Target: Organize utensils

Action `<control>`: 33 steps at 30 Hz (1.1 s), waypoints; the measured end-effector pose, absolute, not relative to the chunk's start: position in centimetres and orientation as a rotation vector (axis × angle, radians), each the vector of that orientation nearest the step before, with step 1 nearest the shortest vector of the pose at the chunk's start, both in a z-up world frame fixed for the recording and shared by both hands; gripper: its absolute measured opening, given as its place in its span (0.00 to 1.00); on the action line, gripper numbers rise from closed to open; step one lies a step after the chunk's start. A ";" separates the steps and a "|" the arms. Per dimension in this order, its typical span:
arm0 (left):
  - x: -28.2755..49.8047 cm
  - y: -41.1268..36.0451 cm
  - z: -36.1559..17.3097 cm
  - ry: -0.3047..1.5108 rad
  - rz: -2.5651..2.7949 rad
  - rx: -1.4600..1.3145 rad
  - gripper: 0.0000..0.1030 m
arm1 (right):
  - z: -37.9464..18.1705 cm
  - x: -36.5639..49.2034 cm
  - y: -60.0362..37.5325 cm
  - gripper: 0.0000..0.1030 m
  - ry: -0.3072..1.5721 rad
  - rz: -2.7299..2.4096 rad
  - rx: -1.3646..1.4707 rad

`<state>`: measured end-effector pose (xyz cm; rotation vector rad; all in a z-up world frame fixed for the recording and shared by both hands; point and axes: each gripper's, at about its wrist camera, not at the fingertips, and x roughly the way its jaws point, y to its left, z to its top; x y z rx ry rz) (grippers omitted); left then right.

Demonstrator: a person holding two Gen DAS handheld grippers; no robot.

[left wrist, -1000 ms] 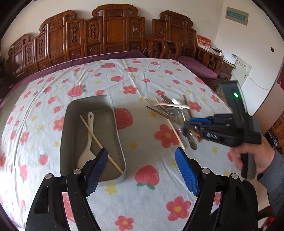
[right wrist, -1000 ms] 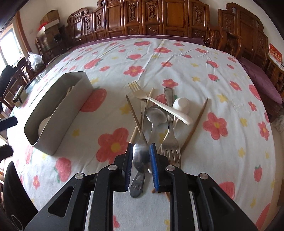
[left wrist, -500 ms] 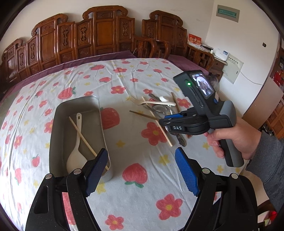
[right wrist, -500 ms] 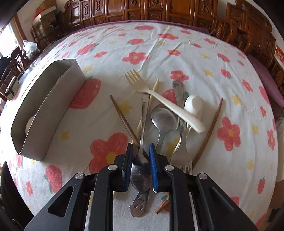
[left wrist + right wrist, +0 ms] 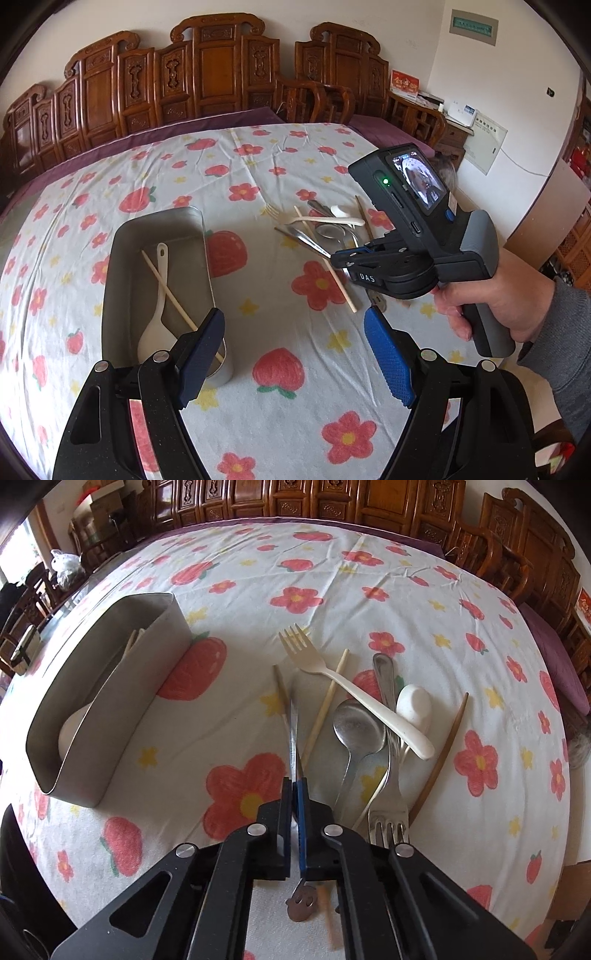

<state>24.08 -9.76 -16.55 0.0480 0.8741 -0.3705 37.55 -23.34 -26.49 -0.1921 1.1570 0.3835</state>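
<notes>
My right gripper [image 5: 294, 786] points steeply down at the pile of cutlery, its jaws closing tight on a thin metal utensil [image 5: 293, 731]. The utensil stands on edge, and its cut-out handle end [image 5: 303, 904] shows below the pads. In the left wrist view the right gripper [image 5: 338, 258] hangs over that pile, held by a person's hand [image 5: 506, 295]. My left gripper [image 5: 293, 317] stays open and holds nothing, above the cloth beside the metal tray [image 5: 159, 218]. The tray holds a white rice paddle [image 5: 157, 321] and one chopstick [image 5: 166, 288].
The pile has a cream plastic fork [image 5: 354, 690], a metal spoon [image 5: 358, 727], a metal fork [image 5: 391, 812], a white ceramic spoon [image 5: 413, 705] and loose chopsticks [image 5: 325, 709]. The tray's wall [image 5: 122, 716] stands left of it. Carved wooden chairs [image 5: 218, 74] ring the flowered tablecloth.
The right gripper's jaws have closed from a narrow gap onto the metal utensil, which has turned from flat to edge-on. The right hand has shifted left and tipped. The left gripper stays open.
</notes>
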 end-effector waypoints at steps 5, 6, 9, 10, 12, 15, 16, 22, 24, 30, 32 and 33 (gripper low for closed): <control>24.2 -9.7 -16.9 0.884 -0.360 0.042 0.73 | -25.9 37.2 -23.7 0.02 1.138 0.393 -0.169; 24.2 -9.6 -17.0 0.887 -0.354 0.042 0.73 | -25.7 37.1 -23.8 0.02 1.132 0.398 -0.158; 24.4 -9.4 -17.3 0.897 -0.344 0.035 0.73 | -25.0 36.7 -24.2 0.02 1.112 0.417 -0.125; 24.4 -9.4 -17.3 0.898 -0.340 0.034 0.73 | -24.7 36.4 -24.4 0.02 1.104 0.426 -0.116; 24.4 -9.4 -17.2 0.894 -0.337 0.036 0.73 | -24.2 35.7 -24.9 0.02 1.088 0.437 -0.093; 24.4 -9.6 -17.2 0.892 -0.333 0.043 0.73 | -23.6 34.8 -25.9 0.02 1.071 0.446 -0.052; 24.4 -9.7 -17.2 0.893 -0.331 0.045 0.73 | -23.4 34.5 -26.3 0.02 1.063 0.451 -0.036; 24.7 -10.4 -17.6 0.905 -0.326 0.059 0.73 | -22.7 32.4 -28.2 0.02 1.030 0.453 0.029; 25.0 -10.8 -17.9 0.909 -0.324 0.065 0.73 | -22.6 31.8 -28.7 0.02 1.017 0.449 0.036; 26.2 -12.4 -19.2 0.932 -0.325 0.096 0.73 | -22.2 30.3 -30.3 0.02 0.988 0.412 0.057; 26.9 -12.9 -19.8 0.948 -0.326 0.098 0.73 | -22.2 29.9 -30.8 0.02 0.982 0.400 0.055; 27.3 -13.1 -20.1 0.955 -0.325 0.097 0.73 | -22.3 29.8 -30.9 0.02 0.981 0.396 0.051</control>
